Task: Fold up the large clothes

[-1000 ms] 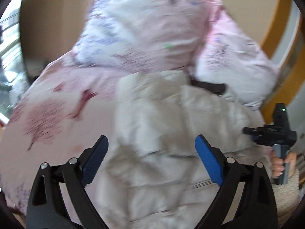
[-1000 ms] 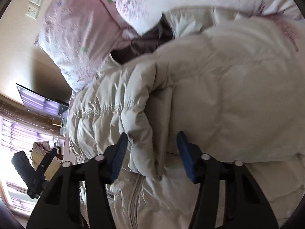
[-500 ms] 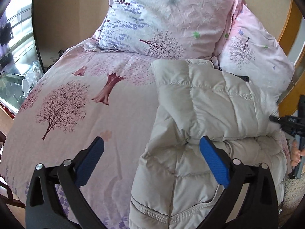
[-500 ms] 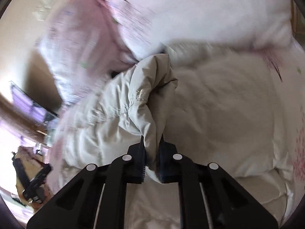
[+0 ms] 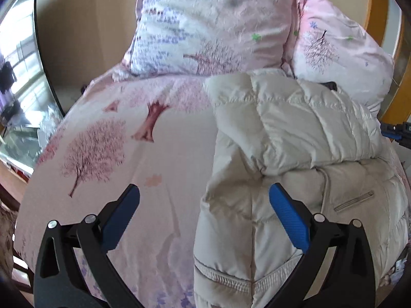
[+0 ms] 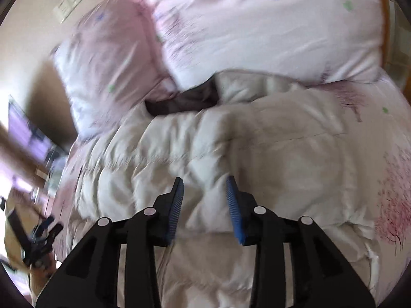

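Jacket [image 5: 282, 154], cream quilted puffer, lies folded on the pink tree-print bedsheet [image 5: 159, 154], ahead and right of the left gripper [image 5: 204, 214], whose jaws stand wide and empty. Two plump pillows [image 5: 213, 23] lie beyond it. Right gripper [image 6: 205, 200] hovers over the jacket, jaws opening, gripping nothing.
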